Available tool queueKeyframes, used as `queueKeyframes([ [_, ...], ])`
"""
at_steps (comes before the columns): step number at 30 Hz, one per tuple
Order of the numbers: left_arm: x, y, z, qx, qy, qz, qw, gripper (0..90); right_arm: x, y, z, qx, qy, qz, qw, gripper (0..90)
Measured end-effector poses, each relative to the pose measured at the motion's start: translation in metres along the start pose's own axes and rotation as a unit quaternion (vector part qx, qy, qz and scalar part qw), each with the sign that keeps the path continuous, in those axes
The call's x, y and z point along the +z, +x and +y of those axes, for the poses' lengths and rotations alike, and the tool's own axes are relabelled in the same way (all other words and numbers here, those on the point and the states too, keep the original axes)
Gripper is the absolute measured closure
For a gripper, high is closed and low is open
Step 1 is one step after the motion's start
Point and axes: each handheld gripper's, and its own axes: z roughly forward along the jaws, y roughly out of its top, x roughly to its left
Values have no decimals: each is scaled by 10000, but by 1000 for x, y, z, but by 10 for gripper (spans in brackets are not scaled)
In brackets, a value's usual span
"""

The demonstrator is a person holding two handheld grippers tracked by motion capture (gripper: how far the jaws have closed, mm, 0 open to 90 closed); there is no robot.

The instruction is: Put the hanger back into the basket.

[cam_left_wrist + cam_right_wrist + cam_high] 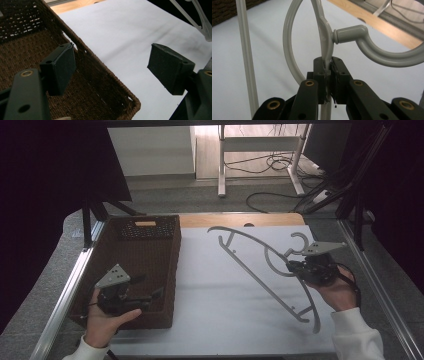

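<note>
A grey plastic hanger (260, 275) lies on the white table cover (220, 295), its hook (300, 240) pointing to the far right. My right gripper (291, 265) is shut on the hanger's neck just below the hook. In the right gripper view the pads (319, 75) pinch the thin grey stem (325, 37), with the hook (372, 50) curving off to the right. My left gripper (148, 287) hovers open over the near right corner of a brown wicker basket (172, 270). Its jaws (115, 68) straddle the basket rim (100, 67) with nothing between them.
A dark perforated item with an orange label (145, 227) lies at the basket's far end. Metal rails (65, 295) run along both table sides, and a wooden strip (240, 220) edges the far side. Cables (280, 165) and desk legs are on the floor beyond.
</note>
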Motion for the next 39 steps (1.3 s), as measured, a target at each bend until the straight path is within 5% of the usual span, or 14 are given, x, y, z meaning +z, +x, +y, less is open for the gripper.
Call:
queueKeyframes([
  [7,-10,0,19,131,-244,-83,9996,222,1,6,27,-854,-167,-36,9962,831],
  [9,-11,-1,24,166,-264,-95,9995,221,2,7,29,-920,-160,-24,9956,831],
  [11,-14,-3,35,272,-312,-132,9991,222,6,10,39,-1231,-168,-13,9922,831],
  [19,-13,-4,72,554,-350,-291,9974,223,15,13,46,-1471,-222,65,9888,831],
  [24,7,4,105,663,-165,-643,9956,226,19,16,47,-1627,-274,173,9861,831],
  [31,28,11,124,682,67,-929,9933,231,19,23,51,-1875,-397,360,9808,831],
  [39,61,17,142,666,559,-1433,9859,244,25,33,56,-2102,-423,525,9753,830],
])
